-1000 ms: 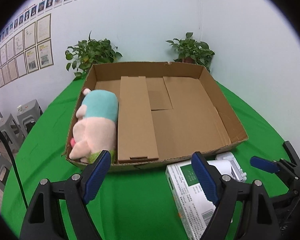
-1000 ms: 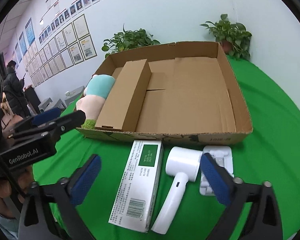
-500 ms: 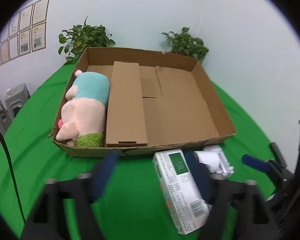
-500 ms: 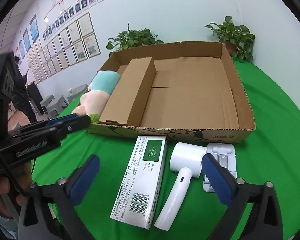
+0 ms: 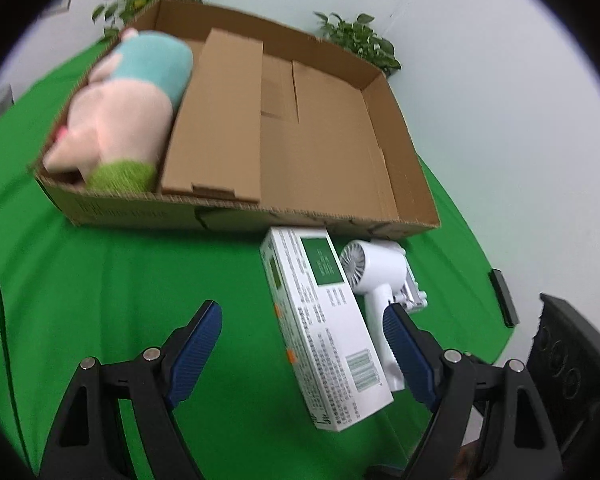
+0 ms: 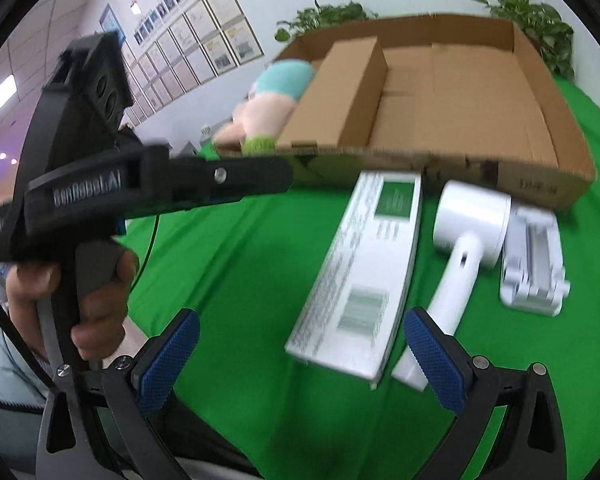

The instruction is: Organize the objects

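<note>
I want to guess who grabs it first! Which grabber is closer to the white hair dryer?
Right, probably. The right gripper hangs open with the hair dryer handle by its right finger. The left gripper sits more over the white and green box.

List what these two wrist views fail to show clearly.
- Print on the white box: too small and blurred, both views.
- Small white tray: mostly behind the hair dryer in the left view.
- Plush toy: partly behind the cardboard insert, right view.

white carton [image 6: 360,268], hairdryer [image 6: 466,236], apparently flat
</note>
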Tool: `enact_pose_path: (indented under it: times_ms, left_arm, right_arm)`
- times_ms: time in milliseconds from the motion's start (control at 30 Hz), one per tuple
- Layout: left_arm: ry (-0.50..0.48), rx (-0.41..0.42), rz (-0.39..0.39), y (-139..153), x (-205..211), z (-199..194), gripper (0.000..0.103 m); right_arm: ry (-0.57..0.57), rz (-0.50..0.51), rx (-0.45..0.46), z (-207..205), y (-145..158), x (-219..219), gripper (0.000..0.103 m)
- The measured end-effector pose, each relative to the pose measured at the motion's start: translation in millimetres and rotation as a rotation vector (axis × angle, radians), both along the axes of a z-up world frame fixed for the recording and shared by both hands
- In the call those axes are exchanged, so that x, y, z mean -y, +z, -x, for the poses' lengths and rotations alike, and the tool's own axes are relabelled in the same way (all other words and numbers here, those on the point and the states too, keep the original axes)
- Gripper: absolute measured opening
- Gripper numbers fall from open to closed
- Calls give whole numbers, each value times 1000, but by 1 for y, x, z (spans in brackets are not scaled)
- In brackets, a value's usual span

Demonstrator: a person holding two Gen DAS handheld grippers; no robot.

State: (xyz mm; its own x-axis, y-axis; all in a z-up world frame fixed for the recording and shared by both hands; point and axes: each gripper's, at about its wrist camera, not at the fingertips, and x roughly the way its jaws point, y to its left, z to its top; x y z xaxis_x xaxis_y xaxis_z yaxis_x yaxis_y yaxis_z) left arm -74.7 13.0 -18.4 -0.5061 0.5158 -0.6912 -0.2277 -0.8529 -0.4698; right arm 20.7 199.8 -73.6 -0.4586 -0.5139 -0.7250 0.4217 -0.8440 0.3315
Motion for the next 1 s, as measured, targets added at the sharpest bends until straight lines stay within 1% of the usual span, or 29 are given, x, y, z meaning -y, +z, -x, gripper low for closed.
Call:
enact_pose_path:
  times_ms: [100, 167, 300, 367, 433, 467, 500, 533, 600, 700, 800, 833, 867, 900, 1000]
  left_arm:
    - [-34, 42, -52, -13, -5, 3, 83]
    - [-53, 69, -78, -21, -12, 5, 82]
    - [-77, 109, -112, -34, -20, 8, 81]
    - [-85, 119, -123, -37, -22, 9, 81]
    - [-88, 122, -131, -39, -24, 10, 81]
    - [-89, 123, -132, -40, -24, 11, 81]
    - [-94, 126, -132, -41, -25, 11, 81]
    - [-96, 129, -125, -41, -24, 11, 81]
    - [-94, 133, -113, -42, -22, 11, 79]
    - [-91, 130, -113, -42, -19, 11, 79]
    - [-79, 142, -102, -45, -14, 10, 79]
    - [-74, 148, -94, -47, -12, 8, 73]
    - [-74, 153, -92, -48, -10, 8, 70]
    - [-70, 159, -90, -49, -9, 7, 70]
    - [-51, 165, -86, -52, -2, 1, 70]
  right_arm:
    - [-23, -23, 31, 1, -12, 0, 103]
    - [-25, -41, 12, 0, -13, 2, 102]
    - [-31, -132, -22, 1, -17, 12, 102]
    - [-33, -172, -42, 2, -18, 17, 100]
    - [-29, -218, -67, 4, -20, 24, 89]
    - [-25, -240, -73, 5, -21, 28, 86]
    - [-20, -256, -65, 9, -25, 32, 78]
    - [-17, -269, -54, 12, -28, 35, 73]
    - [-19, -297, -48, 16, -34, 40, 71]
    - [-6, -295, -69, 16, -33, 43, 69]
    - [-3, -265, -71, 16, -30, 44, 67]
    - [2, -245, -66, 16, -28, 44, 67]
    - [15, -215, -57, 17, -26, 43, 66]
    - [33, -179, -39, 18, -25, 43, 66]
    - [55, -140, 6, 22, -29, 44, 66]
